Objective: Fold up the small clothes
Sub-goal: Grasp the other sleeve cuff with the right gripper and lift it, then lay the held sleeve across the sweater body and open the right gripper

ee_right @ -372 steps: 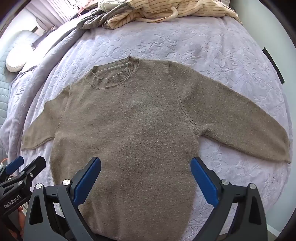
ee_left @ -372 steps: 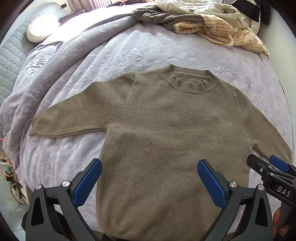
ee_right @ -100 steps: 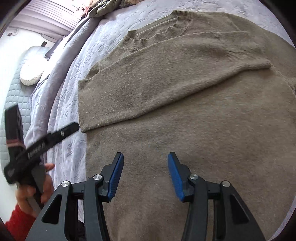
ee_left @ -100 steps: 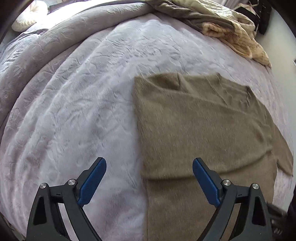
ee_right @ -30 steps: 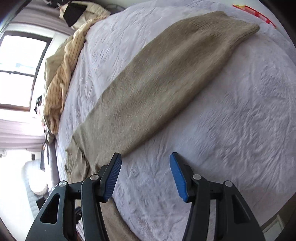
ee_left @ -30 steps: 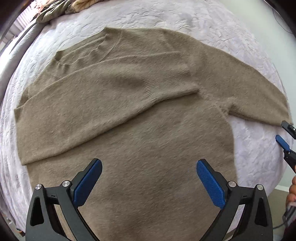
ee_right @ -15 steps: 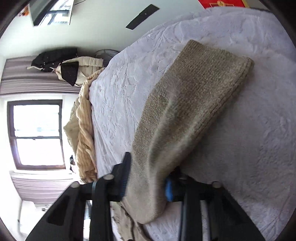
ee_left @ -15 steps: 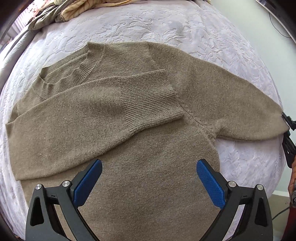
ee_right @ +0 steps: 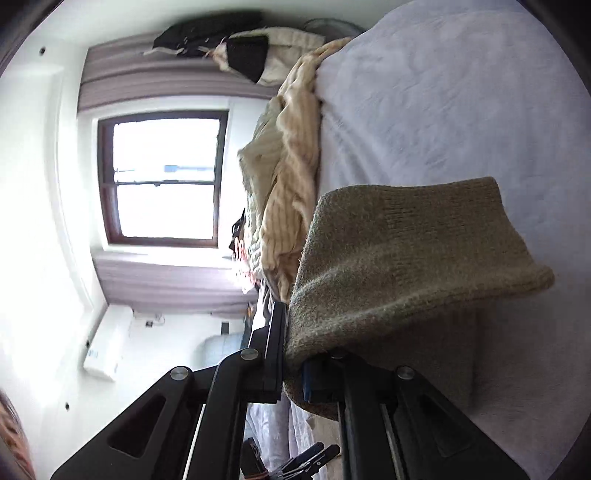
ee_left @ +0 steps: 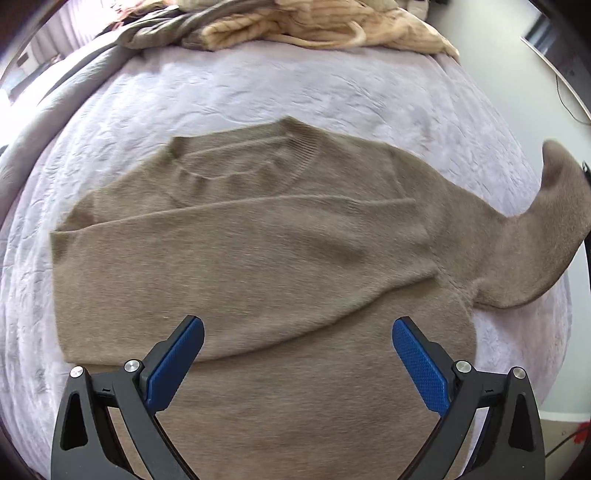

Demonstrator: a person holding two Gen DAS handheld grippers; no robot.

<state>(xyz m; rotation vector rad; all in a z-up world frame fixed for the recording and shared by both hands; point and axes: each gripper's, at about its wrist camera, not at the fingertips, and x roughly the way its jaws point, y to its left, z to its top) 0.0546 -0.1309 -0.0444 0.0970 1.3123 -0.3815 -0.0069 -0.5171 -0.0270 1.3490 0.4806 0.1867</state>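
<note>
— Right wrist view: right gripper clamped tight on the sweater's right sleeve, jaws fully closed onto the knit. Cuff end draped past the pads, long axis running away from the camera, lifted clear of the lilac bedspread.

— Left wrist view: left gripper hanging over the sweater, blue pads wide apart, nothing between them, not touching the knit.

— Lying where?

— Flat on the bedspread, front up. Collar pointing away from the camera toward the heap of cream striped clothes, hem toward the gripper. Body's long axis running straight from near to far.

— And the sleeves?

— Left sleeve folded across the chest, lying crosswise, cuff reaching the right shoulder seam. Right sleeve stretched out to the right edge, cuff end curling upward, raised off the bed.

— Beyond that?

— Window and curtain behind the clothes pile, seen sideways from the right wrist.
</note>
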